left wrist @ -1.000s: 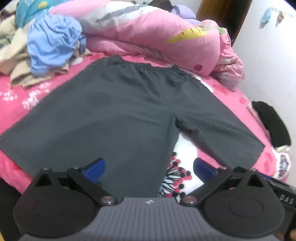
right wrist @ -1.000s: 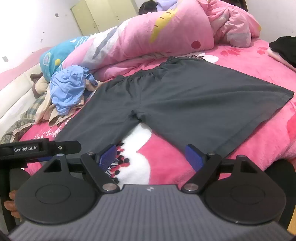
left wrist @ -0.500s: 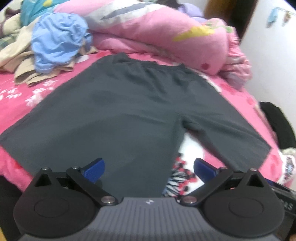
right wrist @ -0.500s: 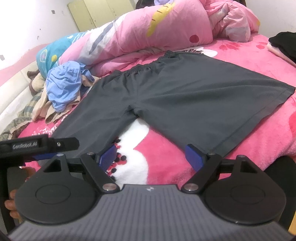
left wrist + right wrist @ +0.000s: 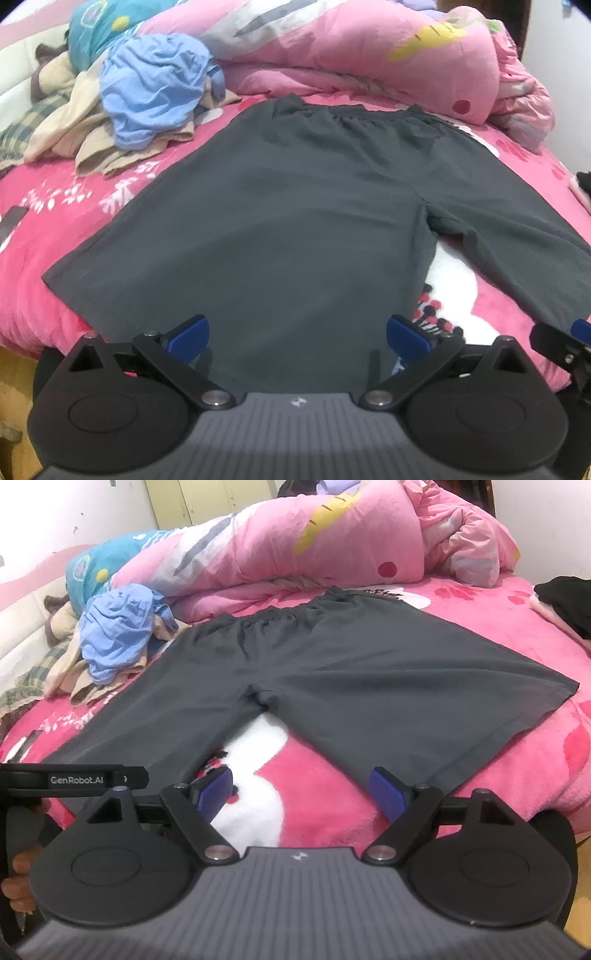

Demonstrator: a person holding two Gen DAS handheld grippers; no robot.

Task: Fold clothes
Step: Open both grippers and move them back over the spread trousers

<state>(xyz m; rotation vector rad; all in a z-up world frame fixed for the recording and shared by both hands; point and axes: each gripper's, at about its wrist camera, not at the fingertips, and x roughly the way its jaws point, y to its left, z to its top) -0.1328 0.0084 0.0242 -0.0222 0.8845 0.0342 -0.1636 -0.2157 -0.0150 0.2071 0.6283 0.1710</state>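
Dark grey shorts [image 5: 295, 229] [image 5: 351, 672] lie spread flat on the pink bed, waistband at the far side and both legs pointing toward me. My left gripper [image 5: 297, 338] hangs open over the hem of the left leg, its blue pads wide apart with nothing between them. My right gripper [image 5: 304, 795] is open too, above the pink and white blanket in the gap between the two legs, just short of the right leg's hem. The left gripper's body [image 5: 74, 779] shows at the left edge of the right wrist view.
A pile of clothes, a light blue garment [image 5: 155, 92] on beige ones, sits at the far left. A rolled pink duvet [image 5: 369, 55] runs along the far side. A black garment [image 5: 565, 602] lies at the right edge. The bed's front edge is just below the grippers.
The left gripper has swung left, centring on the left leg's hem. The right gripper has moved in closer and slightly lower toward the crotch gap. Both stay open.
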